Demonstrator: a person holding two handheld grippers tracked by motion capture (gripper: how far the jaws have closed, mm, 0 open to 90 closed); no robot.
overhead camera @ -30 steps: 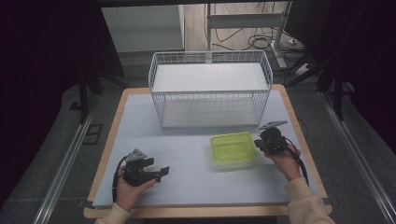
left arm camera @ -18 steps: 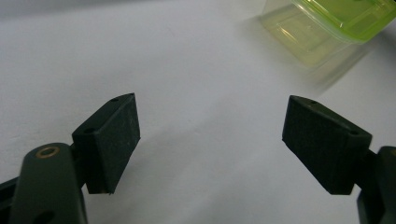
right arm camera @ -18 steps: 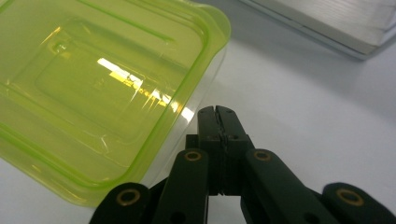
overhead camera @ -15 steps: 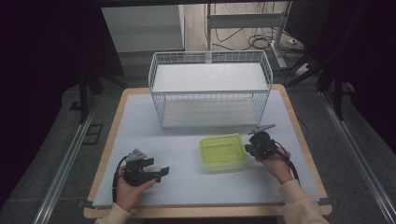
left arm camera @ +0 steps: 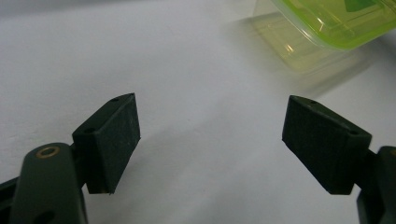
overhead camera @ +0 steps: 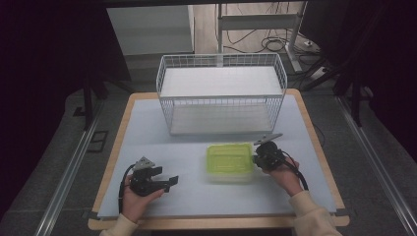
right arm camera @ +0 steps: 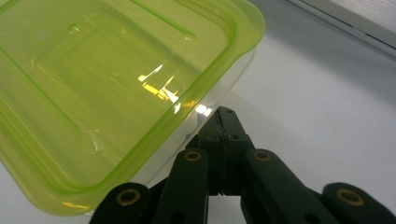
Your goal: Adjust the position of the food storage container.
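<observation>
Keep closed right gripper (overhead camera: 256,158) low against green-lidded container (overhead camera: 229,159), nudging steadily toward spread, empty left gripper (overhead camera: 172,181).

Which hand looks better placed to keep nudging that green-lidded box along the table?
The right. Its right gripper has its jaws shut and resting against the side of the green-lidded box. The left gripper sits apart from the box, jaws open over the bare table.
</observation>
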